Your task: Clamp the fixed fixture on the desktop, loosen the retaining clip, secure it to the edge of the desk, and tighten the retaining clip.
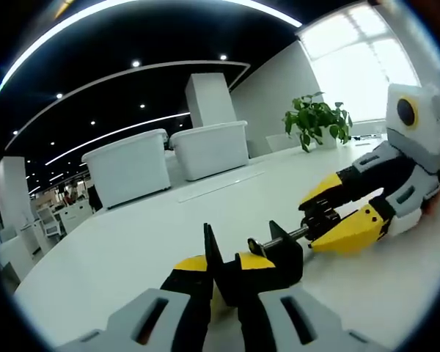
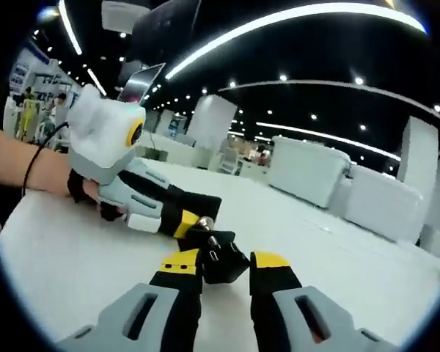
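A small black clamp (image 1: 268, 264) is seen low in the middle of the left gripper view, lying on the white tabletop (image 1: 132, 249). Its black body is pinched between the yellow-tipped jaws of the left tool (image 1: 221, 275), which are closed tight on it. A silver screw rod (image 1: 282, 238) sticks out of the clamp toward the right of the frame. The far end of the rod is held between the jaws of the right tool (image 1: 337, 216), which comes in from the right side.

In the right gripper view, the clamp (image 2: 218, 260) is seen low in the middle, between the right tool's (image 2: 224, 268) own jaws, which are nearly closed around its knob end. The left tool (image 2: 172, 216) is seen at the left, held by a person's hand (image 2: 81, 187).

Two white bins (image 1: 169, 158) are set farther back on the tabletop, at the middle of the left gripper view. A green plant (image 1: 317, 121) is seen at the upper right, near a bright window (image 1: 359, 59).
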